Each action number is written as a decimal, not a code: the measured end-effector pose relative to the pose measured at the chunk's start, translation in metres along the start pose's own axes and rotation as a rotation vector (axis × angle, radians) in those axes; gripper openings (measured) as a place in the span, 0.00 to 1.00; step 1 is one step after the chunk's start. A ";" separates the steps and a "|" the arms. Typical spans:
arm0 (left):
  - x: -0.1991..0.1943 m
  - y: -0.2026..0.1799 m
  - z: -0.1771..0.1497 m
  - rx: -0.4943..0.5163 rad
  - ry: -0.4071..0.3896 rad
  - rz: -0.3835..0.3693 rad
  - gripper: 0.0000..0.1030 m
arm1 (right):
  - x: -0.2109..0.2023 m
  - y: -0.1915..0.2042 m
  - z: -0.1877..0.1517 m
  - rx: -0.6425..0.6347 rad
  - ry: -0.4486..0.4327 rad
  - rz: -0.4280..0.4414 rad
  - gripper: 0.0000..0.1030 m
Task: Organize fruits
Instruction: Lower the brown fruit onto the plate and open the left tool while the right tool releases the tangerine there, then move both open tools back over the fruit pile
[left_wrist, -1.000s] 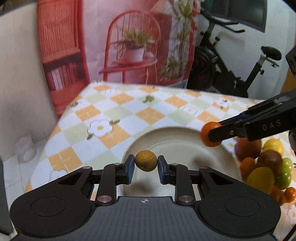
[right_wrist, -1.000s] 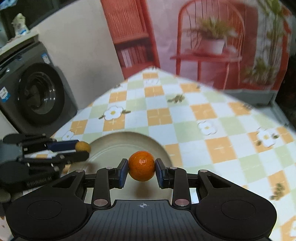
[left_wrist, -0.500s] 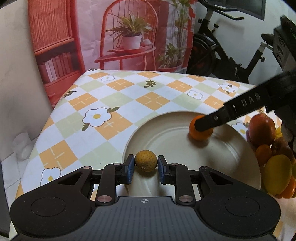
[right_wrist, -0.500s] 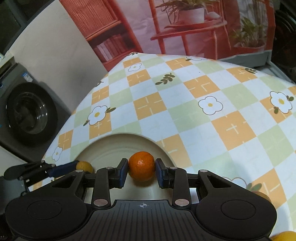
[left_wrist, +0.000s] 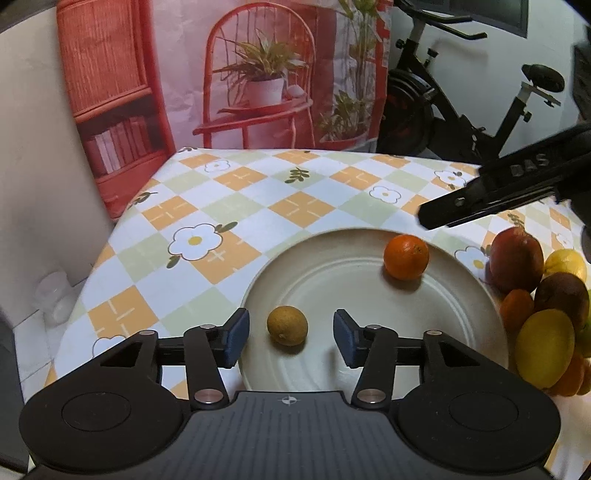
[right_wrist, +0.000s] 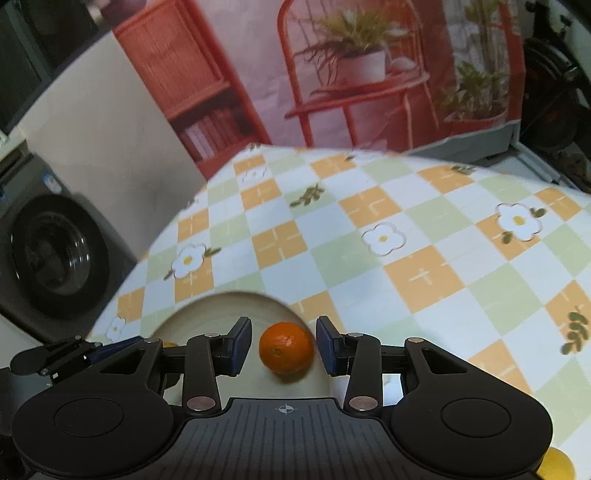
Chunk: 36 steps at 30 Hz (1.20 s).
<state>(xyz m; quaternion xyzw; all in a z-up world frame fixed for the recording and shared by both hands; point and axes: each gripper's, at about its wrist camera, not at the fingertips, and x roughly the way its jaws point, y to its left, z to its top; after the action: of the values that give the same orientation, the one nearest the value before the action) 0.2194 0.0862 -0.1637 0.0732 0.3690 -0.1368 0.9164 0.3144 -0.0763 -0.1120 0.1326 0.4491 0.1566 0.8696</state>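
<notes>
My left claw (left_wrist: 291, 336) has just been opening; the small yellow-brown round fruit (left_wrist: 287, 325) lies loose between its pads on the cream round plate (left_wrist: 354, 291), stem nub toward me. My right claw (right_wrist: 283, 346), lettered "DAS", has also just parted, barely clear of the round orange mandarin (right_wrist: 286, 346) at the plate's far right.

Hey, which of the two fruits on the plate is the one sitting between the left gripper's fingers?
The small yellow-brown fruit near the plate's front edge; it lies loose between the left gripper's just-opened jaws. The orange sits farther back on the plate.
</notes>
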 end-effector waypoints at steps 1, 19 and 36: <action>-0.003 -0.001 0.001 -0.007 -0.002 0.004 0.52 | -0.006 -0.002 -0.001 0.000 -0.014 0.001 0.36; -0.048 -0.077 0.002 -0.113 -0.074 -0.053 0.52 | -0.130 -0.043 -0.098 -0.049 -0.282 -0.118 0.36; -0.056 -0.125 -0.020 -0.078 -0.081 -0.087 0.52 | -0.159 -0.047 -0.160 -0.111 -0.322 -0.154 0.35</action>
<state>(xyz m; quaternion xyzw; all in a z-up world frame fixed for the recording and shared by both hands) 0.1292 -0.0172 -0.1428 0.0157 0.3394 -0.1648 0.9260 0.1034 -0.1668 -0.1014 0.0729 0.3034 0.0907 0.9457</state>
